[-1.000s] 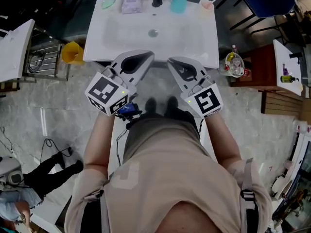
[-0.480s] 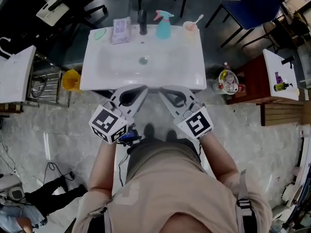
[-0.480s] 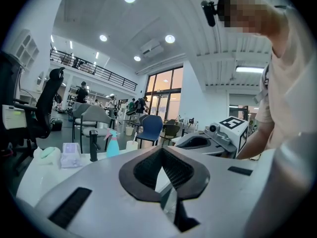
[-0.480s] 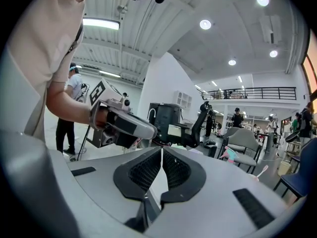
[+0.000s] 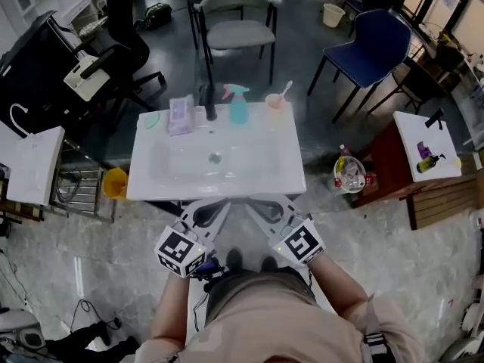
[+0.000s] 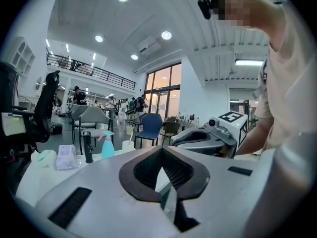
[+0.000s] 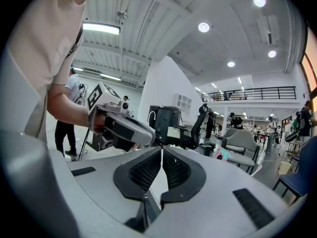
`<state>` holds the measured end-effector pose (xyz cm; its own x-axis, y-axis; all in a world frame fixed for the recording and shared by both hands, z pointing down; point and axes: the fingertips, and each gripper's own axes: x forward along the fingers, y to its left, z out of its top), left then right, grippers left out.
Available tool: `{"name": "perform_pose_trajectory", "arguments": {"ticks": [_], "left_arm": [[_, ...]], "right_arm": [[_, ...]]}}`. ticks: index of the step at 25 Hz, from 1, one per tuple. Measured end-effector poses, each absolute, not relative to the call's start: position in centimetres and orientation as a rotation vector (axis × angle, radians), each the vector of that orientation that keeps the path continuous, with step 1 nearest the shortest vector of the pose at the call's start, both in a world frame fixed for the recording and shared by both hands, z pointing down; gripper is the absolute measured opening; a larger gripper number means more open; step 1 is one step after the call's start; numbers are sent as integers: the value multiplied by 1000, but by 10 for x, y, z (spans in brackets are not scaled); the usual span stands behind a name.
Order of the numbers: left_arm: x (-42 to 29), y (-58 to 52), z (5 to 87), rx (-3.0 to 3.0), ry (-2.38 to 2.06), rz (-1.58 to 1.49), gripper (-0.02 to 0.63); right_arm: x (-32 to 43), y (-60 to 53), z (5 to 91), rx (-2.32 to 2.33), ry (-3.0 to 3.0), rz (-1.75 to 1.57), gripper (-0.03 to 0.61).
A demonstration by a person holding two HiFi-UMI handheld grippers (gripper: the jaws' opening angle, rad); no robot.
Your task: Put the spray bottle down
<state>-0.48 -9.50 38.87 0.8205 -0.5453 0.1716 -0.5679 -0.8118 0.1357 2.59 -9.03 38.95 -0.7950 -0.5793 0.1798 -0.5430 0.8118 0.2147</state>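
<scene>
- The left claw [image 6: 161,152] is closed. Its dark ribbed pads meet at the tip and nothing sits between them.
- The right claw [image 7: 162,150] is pressed together in the same way and is also empty.
- From the head view the two claws lie side by side, low in front of the person's body. They angle toward each other at the near edge of the white desk [image 5: 151,181]. Their tips sit in shadow there and are hard to make out.
- The spray bottle [image 5: 239,106] stands upright at the far edge of the desk, well apart from both claws. It has a pale teal body and a pink trigger head.
- It stands between a dark tap [image 5: 209,101] on its left and a cup [image 5: 276,102] on its right. A white-handled utensil leans in the cup.
- In the left gripper view the bottle is small, and the claw's grey body cuts off its base.
- In the right gripper view only a teal and pink speck shows past the claw, too small to be sure of.
- A pale purple pack [image 5: 180,115] lies left of the tap. Its print is too small to read.
</scene>
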Motion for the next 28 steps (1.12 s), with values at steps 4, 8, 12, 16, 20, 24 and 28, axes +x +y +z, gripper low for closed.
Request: {"name": "perform_pose_trajectory", "arguments": {"ticks": [4,8,12,16,20,24,28], "left_arm": [[5,-93,389,2823,-889,191,8],[15,-90,384,2840,-906,175,8],[19,-86,377,2840,-979,112,8],[31,-78,374,2826,-997,66,9],[42,-70,370,2836,-1002,58,9],[55,-64,362,2853,-1018,41,8],[70,-57,355,2866,-1024,37,8]], "right_arm": [[35,-88,390,866,-2776,-212,28],[45,-85,387,880,-2791,-227,28],[56,-78,384,890,-2803,-204,29],[71,-67,378,907,-2830,-158,29],[81,-57,371,929,-2881,-93,28],[96,-53,369,929,-2884,-86,28],[113,-52,365,922,-2900,-81,28]]}}
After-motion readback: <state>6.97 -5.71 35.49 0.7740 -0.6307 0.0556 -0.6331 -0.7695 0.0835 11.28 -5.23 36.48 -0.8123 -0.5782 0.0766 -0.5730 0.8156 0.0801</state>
